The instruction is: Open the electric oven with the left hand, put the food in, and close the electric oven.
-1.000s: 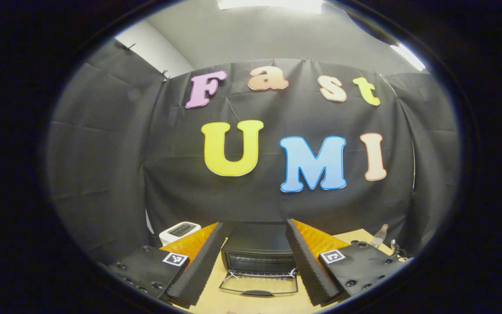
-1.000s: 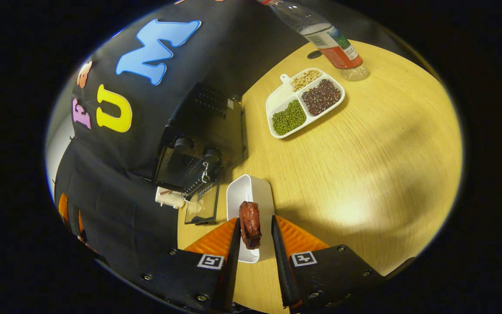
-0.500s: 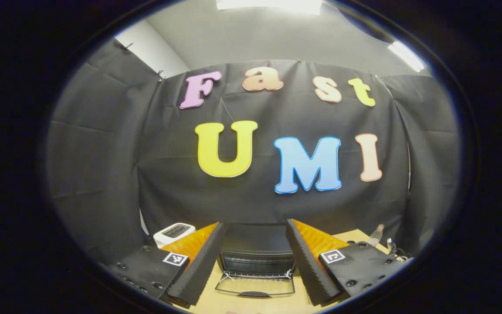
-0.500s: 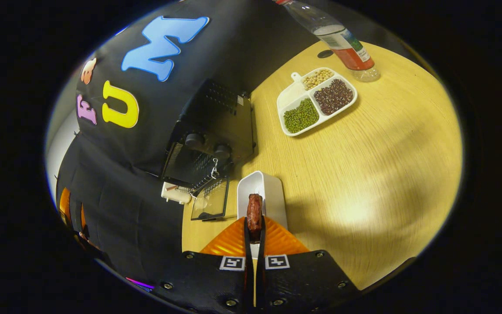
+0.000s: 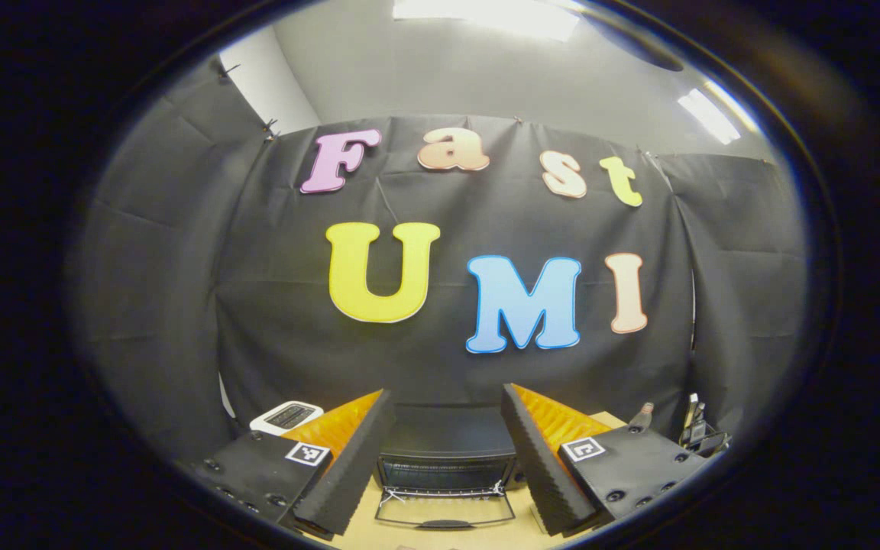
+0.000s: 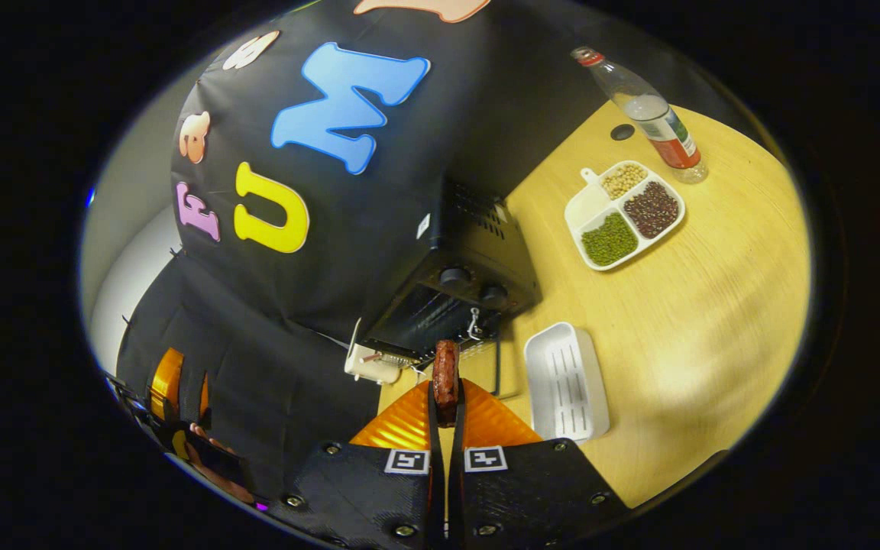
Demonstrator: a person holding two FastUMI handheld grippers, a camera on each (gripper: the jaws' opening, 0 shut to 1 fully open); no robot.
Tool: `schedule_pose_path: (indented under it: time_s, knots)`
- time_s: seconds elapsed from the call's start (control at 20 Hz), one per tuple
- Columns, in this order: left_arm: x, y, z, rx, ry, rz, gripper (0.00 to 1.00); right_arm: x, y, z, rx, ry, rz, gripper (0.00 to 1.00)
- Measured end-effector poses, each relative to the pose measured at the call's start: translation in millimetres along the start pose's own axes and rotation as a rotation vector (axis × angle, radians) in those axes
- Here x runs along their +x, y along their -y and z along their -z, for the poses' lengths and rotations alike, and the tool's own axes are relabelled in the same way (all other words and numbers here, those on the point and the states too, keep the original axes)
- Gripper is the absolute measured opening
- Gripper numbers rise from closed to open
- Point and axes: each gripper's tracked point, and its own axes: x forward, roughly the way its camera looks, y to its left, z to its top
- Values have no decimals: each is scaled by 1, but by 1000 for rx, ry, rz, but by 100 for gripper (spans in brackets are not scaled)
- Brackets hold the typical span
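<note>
Right claw [image 6: 445, 397] grips the food [image 6: 445, 376], long axis along its fingers, tip toward the open oven [image 6: 461, 286]; it has left the tray [image 6: 567, 382]; left claw [image 5: 444, 466] wide, facing oven.

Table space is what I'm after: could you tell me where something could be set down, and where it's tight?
The widest bare stretch of table lies between the bean tray, the white dish and the near edge. It is crowded in front of the oven: its open door lies flat beside the dish, and the right gripper holds the food there.
</note>
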Motion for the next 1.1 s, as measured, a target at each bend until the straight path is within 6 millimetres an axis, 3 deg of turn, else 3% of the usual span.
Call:
schedule_pose_path:
  time_s: [0.15, 0.25, 0.4, 0.5, 0.65, 0.75, 0.9, 0.95, 1.0, 1.1]
  knots:
    - [-2, -13, 2, 2, -2, 14, 99, 6, -35, 3, -4, 21, -56, 2]
    - [-3, -21, 0, 1, 2, 22, 90, 12, -54, 4, -6, 29, -87, 3]
    - [-6, -34, -3, 2, 11, 31, 99, 29, -68, 11, -17, 26, -98, 2]
    - [-6, -43, -5, 5, 10, 32, 95, 40, -75, 15, -17, 23, -94, 2]
    - [-8, -59, -6, 3, 7, 25, 99, 66, -77, 20, -1, 21, -86, 2]
    - [-10, -70, -3, 4, -2, 17, 96, 89, -75, 21, 21, 19, -72, 2]
    - [-13, -85, 4, 12, -26, -1, 95, 123, -65, 21, 53, 15, -45, 2]
    - [-13, -91, 8, 14, -37, -7, 99, 134, -61, 21, 61, 18, -29, 2]
    - [-14, -95, 11, 13, -45, -11, 95, 145, -55, 20, 62, 23, -9, 2]
    - [-17, -105, 13, 11, -53, -25, 95, 169, -39, 22, 103, 31, 43, 2]
